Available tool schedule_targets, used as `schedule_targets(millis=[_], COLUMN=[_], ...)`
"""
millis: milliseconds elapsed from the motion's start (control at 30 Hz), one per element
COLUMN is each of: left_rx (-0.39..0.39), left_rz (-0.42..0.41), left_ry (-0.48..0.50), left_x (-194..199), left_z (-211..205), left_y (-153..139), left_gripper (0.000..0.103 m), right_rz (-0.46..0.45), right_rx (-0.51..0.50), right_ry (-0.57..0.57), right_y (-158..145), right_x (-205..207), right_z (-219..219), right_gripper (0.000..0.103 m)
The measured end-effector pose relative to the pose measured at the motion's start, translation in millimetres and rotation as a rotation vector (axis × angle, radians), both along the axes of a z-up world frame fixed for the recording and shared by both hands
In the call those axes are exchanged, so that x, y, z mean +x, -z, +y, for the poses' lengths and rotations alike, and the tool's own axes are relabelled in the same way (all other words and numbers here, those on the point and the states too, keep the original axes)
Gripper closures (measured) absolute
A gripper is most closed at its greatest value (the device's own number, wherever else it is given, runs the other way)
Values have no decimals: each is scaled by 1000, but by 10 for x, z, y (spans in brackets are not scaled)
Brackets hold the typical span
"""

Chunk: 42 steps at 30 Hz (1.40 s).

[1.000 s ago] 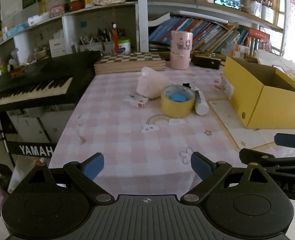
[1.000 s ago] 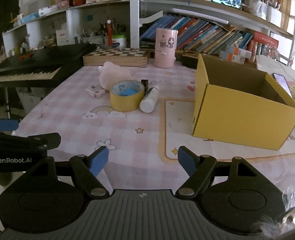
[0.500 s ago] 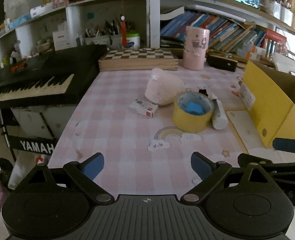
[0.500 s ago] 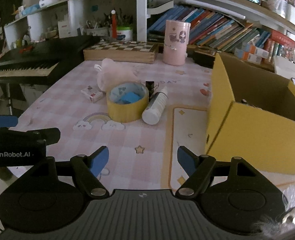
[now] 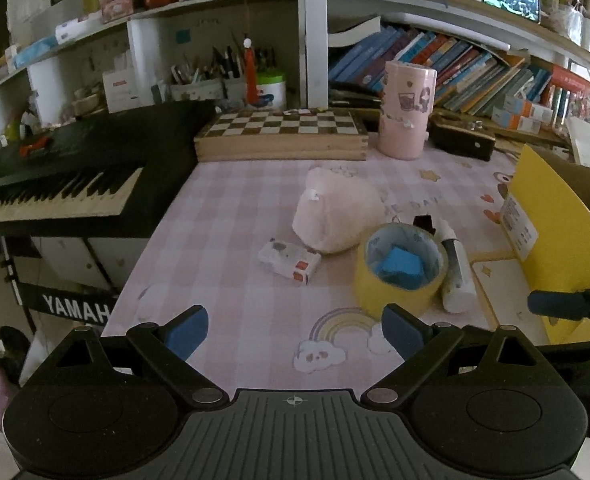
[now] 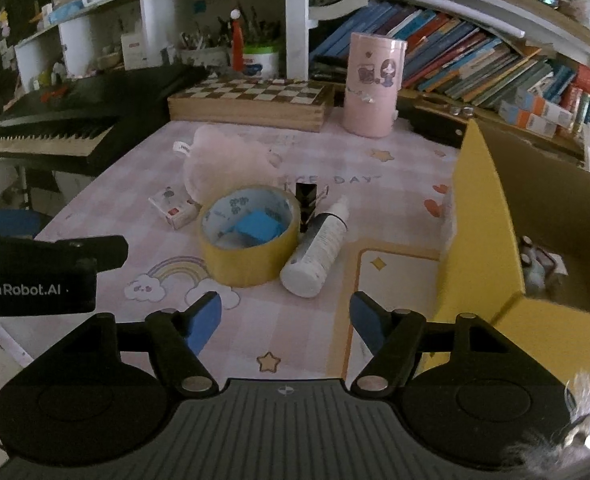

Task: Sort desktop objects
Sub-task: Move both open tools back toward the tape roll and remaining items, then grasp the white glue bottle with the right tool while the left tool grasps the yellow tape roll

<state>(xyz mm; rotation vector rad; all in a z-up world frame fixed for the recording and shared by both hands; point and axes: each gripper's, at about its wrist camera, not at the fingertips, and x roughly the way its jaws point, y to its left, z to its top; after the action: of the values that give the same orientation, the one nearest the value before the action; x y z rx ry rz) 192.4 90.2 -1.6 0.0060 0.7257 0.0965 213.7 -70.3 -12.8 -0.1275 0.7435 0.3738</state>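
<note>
Right wrist view: right gripper point(image 6: 283, 318) fingers apart and closing on nothing, tape roll point(image 6: 249, 236) and white bottle point(image 6: 317, 252) on the counter point(image 6: 375, 168) just ahead, untouched; left gripper point(image 5: 295, 330) fingers wide apart, empty, roll ahead-right.

Black ribbed gripper bodies, blue pads point(image 5: 187, 330), silver pivot screws, white GenRobot.AI lettering
</note>
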Motion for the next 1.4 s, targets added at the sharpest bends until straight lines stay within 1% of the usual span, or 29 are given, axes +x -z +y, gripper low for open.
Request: schedule_targets(millis=[167, 300, 367, 433, 467, 700, 833, 933, 967, 1000, 1067, 1167, 1300, 1400], left_rx=[4, 2, 3, 11, 15, 25, 38, 18, 13, 7, -6, -20, -78, -104], left_rz=[10, 8, 3, -1, -2, 31, 52, 65, 70, 72, 80, 79, 86, 111], left_ry=[-4, 6, 16, 24, 27, 57, 87, 110, 116, 118, 129, 143, 168, 213], left_x=[158, 292, 348, 393, 412, 522, 561, 566, 572, 576, 612, 681, 817, 935], left_z=[2, -19, -37, -61, -67, -88, -141, -148, -151, -148, -152, -178, -194, -271], left_y=[1, -3, -9, -13, -14, 34, 71, 100, 107, 116, 128, 133, 132, 153], left_gripper=[7, 7, 7, 7, 7, 7, 7, 7, 7, 7, 7, 7, 7, 7], right_rz=[23, 4, -1, 10, 15, 52, 94, 141, 144, 137, 136, 139, 131, 121], right_rx=[-14, -27, -31, -33, -37, -44, -33, -10, -7, -15, -17, -33, -57, -69], right_ry=[-20, -17, -9, -6, -1, 46, 63, 84, 88, 83, 82, 66, 30, 9], right_y=[53, 63, 65, 82, 94, 186, 277, 365, 378, 378, 377, 370, 371, 374], right_x=[203, 330, 402, 481, 519, 769, 916, 1009, 1020, 1019, 1003, 946, 852, 805], right_z=[45, 59, 53, 51, 50, 50, 86, 79, 80, 84, 59, 4, -23, -26], right_gripper=[33, 34, 37, 48, 50, 52, 53, 57, 61, 63, 71, 72, 72, 72])
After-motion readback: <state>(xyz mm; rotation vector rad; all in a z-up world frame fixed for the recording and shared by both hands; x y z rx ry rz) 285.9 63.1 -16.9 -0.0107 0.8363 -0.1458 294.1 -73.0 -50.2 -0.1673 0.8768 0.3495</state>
